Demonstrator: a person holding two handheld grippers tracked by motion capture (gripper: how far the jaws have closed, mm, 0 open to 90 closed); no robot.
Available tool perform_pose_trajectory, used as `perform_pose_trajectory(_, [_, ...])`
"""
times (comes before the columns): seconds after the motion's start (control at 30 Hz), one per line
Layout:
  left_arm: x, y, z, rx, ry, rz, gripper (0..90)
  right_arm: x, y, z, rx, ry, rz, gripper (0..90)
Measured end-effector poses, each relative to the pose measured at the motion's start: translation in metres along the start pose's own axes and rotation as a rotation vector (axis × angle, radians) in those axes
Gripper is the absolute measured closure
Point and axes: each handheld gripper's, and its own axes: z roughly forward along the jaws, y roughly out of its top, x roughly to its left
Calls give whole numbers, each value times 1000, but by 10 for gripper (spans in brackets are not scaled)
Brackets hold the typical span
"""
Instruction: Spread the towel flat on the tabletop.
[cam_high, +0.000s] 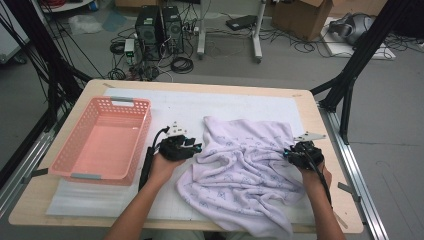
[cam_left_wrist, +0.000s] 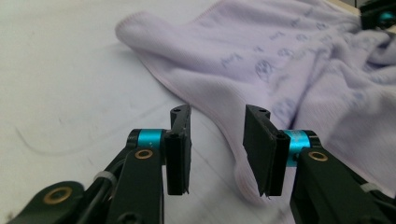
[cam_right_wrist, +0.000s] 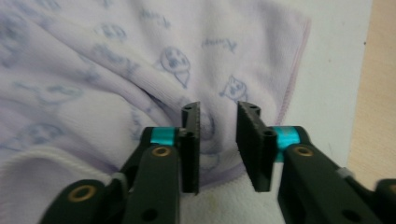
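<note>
Lilac towel (cam_high: 245, 167) lies crumpled mid-table, right of pink basket (cam_high: 102, 140). Left gripper (cam_high: 192, 148) at towel's left edge, jaws parted, empty. Right gripper (cam_high: 288, 154) at right edge, parted over fold, nothing pinched. Advice: bite hem squarely, both sides, before lifting.

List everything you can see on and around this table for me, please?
Pale lilac printed terry towel: one, crumpled, right of the table's centre.
Pink perforated plastic basket: one, left side, nothing in it.
White mat: one, beneath basket and towel.
Light wooden table: one.
Black computer towers: two, on the floor beyond.
Brown cardboard box: one, on the far floor, right.
Left gripper: black, jaws open at the towel's left edge.
Right gripper: black, jaws open over the towel's right edge.
</note>
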Motion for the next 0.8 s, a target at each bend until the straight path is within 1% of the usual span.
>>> perform_pose_trajectory(0.03, [3,4,4,-1,7,-17,590,0,-1,-3,-28,6,6,648])
perform_pose_trajectory(0.1, [9,11,14,0,26,-47,576,2,-2,-7,-70,18,17,630])
perform_pose_trajectory(0.13, [11,13,19,6,43,-60,575,4,-3,-9,-89,26,24,626])
perform_pose_trajectory(0.2, [15,17,28,14,67,-76,584,6,-4,-11,-112,45,27,621])
perform_pose_trajectory(0.27, [16,16,38,-3,98,-83,587,7,-5,-10,-122,60,29,619])
perform_pose_trajectory(0.3, [17,14,43,10,107,-98,591,8,-6,-10,-124,68,31,618])
perform_pose_trajectory(0.33, [18,13,49,50,106,-102,587,8,-6,-10,-127,74,33,614])
perform_pose_trajectory(0.37, [17,12,55,69,106,-103,572,8,-7,-9,-131,81,39,613])
perform_pose_trajectory(0.4, [14,12,58,66,116,-92,559,7,-7,-9,-133,88,41,612])
perform_pose_trajectory(0.43, [12,14,60,58,105,-84,559,7,-7,-9,-136,93,44,611])
perform_pose_trajectory(0.47, [10,16,62,65,93,-89,556,7,-7,-10,-137,95,45,611])
perform_pose_trajectory(0.5, [7,18,66,69,91,-89,544,7,-7,-10,-141,99,45,611])
perform_pose_trajectory(0.57, [3,21,72,95,85,-68,527,6,-7,-10,-145,104,52,610])
perform_pose_trajectory(0.63, [-3,24,78,98,91,-55,516,6,-7,-11,-151,106,54,610])
perform_pose_trajectory(0.7, [-8,26,83,109,109,-22,505,7,-7,-12,-152,108,56,610])
perform_pose_trajectory(0.73, [-11,27,85,118,118,4,513,7,-7,-12,-155,108,58,610])
perform_pose_trajectory(0.77, [-13,28,85,121,94,23,552,7,-7,-12,-155,110,58,610])
perform_pose_trajectory(0.8, [-15,28,86,124,58,44,693,7,-7,-12,-156,111,59,610])
